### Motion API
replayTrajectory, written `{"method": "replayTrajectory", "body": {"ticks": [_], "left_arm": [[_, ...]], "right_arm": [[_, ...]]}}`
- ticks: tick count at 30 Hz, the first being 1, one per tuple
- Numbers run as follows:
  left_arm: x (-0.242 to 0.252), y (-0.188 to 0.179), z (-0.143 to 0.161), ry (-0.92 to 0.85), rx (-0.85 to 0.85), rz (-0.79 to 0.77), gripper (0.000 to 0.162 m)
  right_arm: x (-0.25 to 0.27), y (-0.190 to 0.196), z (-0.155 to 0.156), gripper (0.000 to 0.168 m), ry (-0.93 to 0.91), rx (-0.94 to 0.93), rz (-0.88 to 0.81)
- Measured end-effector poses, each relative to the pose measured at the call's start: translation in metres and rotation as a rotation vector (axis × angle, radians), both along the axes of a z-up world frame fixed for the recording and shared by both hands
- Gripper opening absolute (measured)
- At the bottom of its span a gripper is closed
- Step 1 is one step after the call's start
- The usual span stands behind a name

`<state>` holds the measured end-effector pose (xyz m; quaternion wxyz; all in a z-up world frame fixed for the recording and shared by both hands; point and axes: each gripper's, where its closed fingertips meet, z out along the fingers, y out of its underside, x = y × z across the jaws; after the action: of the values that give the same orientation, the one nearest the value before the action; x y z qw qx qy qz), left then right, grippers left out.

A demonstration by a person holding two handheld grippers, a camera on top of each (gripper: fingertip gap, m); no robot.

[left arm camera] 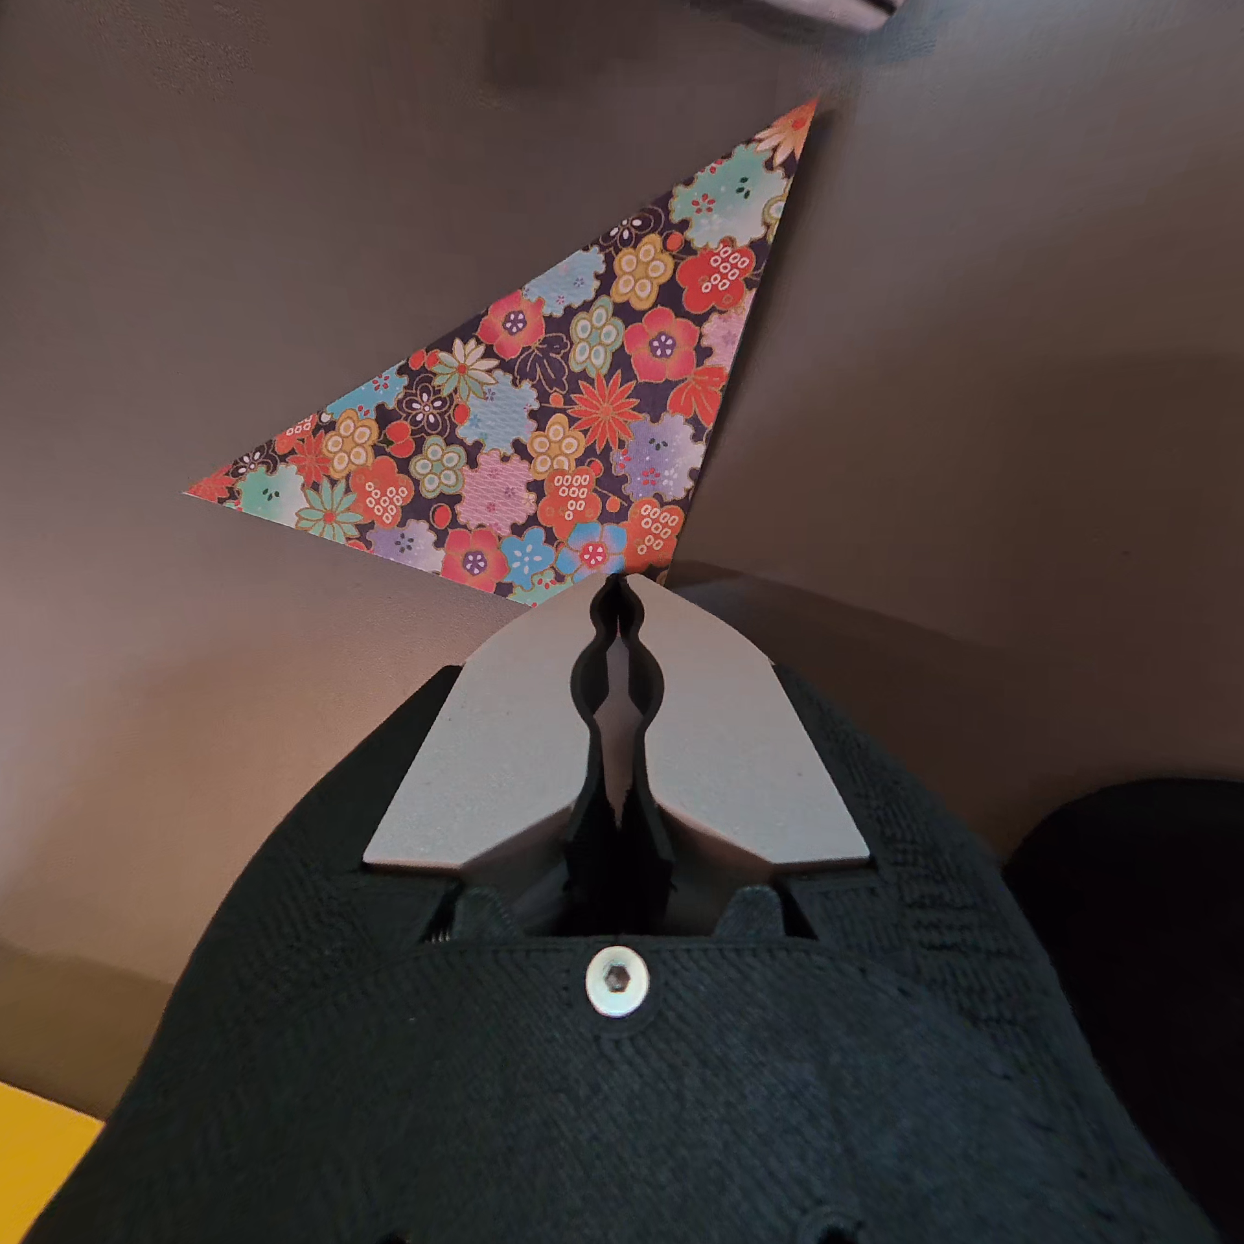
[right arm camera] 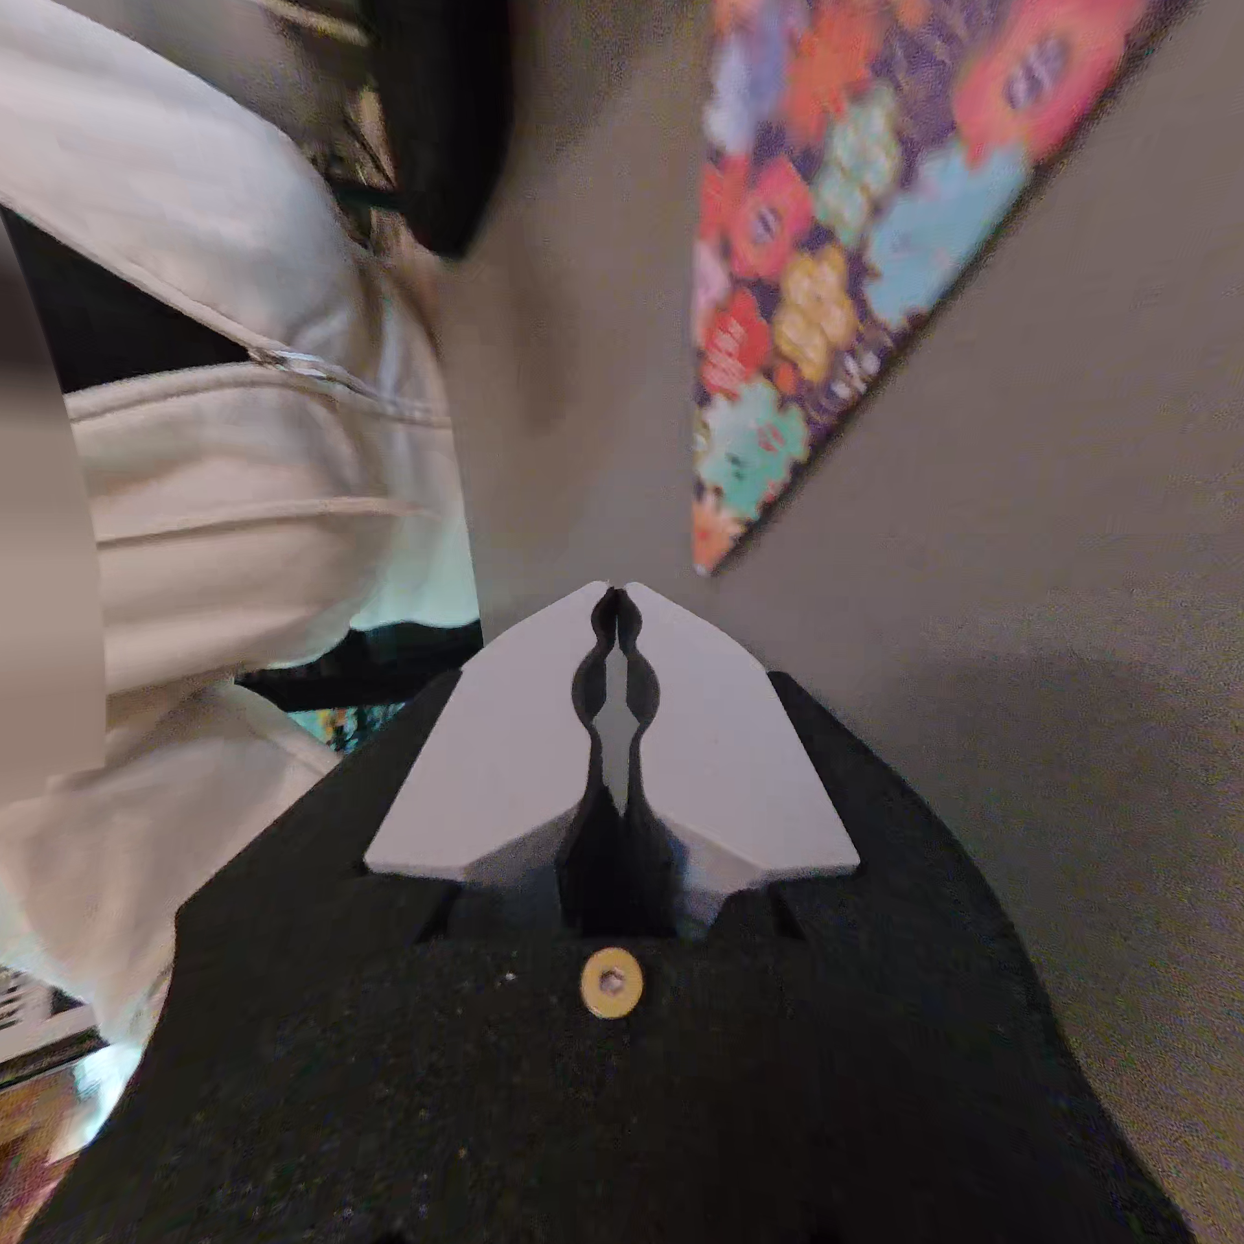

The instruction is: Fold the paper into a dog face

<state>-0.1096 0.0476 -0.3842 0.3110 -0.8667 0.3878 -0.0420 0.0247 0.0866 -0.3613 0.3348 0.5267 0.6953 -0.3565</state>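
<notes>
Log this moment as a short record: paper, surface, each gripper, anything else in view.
paper: floral sheet, already a triangle, flat on the table
table: grey-brown
left gripper: shut, tips at the paper's near corner; grip on it cannot be told
right gripper: shut, empty, short of a paper corner
person: pale garment beside the table
view quality: right wrist view blurred
</notes>
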Motion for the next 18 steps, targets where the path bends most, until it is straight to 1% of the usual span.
{"method": "replayTrajectory", "body": {"ticks": [1,2,4,5,6,7,9,10,12,15,16,17,18], "left_arm": [[0.0,0.0,0.0,0.01,0.013,-0.02,0.0],[0.0,0.0,0.0,0.021,0.027,-0.042,0.0],[0.0,0.0,0.0,0.045,0.048,-0.084,0.0],[0.001,0.0,0.0,0.054,0.054,-0.108,0.0],[0.002,-0.001,0.0,0.059,0.059,-0.144,0.0],[0.004,-0.003,0.001,0.058,0.061,-0.189,0.0],[0.006,-0.007,0.001,0.055,0.046,-0.238,0.0],[0.005,-0.009,0.001,0.058,0.031,-0.239,0.0],[-0.003,-0.006,0.006,0.085,0.037,-0.173,0.0],[-0.012,-0.003,0.024,0.075,0.082,-0.029,0.0],[-0.014,-0.002,0.029,0.067,0.086,0.026,0.0],[-0.015,-0.002,0.033,0.056,0.09,0.075,0.0],[-0.015,-0.003,0.037,0.044,0.099,0.119,0.0]], "right_arm": [[-0.012,-0.007,0.014,0.0,0.14,-0.022,-0.057],[-0.024,-0.009,0.025,0.0,0.316,0.009,-0.109],[-0.044,-0.001,0.039,0.003,0.685,0.176,-0.188],[-0.051,0.006,0.04,0.017,0.829,0.278,-0.232],[-0.053,0.013,0.038,0.031,0.919,0.363,-0.268],[-0.053,0.017,0.03,0.045,0.946,0.423,-0.288],[-0.044,0.014,0.006,0.047,0.879,0.454,-0.266],[-0.039,0.005,-0.003,0.048,0.844,0.422,-0.266],[-0.029,-0.011,-0.014,0.052,0.771,0.378,-0.284],[-0.022,-0.034,-0.01,0.054,0.756,0.358,-0.382],[-0.018,-0.051,-0.009,0.056,0.736,0.349,-0.386],[-0.013,-0.078,-0.007,0.055,0.76,0.322,-0.332],[-0.012,-0.095,-0.007,0.055,0.781,0.379,-0.282]]}}
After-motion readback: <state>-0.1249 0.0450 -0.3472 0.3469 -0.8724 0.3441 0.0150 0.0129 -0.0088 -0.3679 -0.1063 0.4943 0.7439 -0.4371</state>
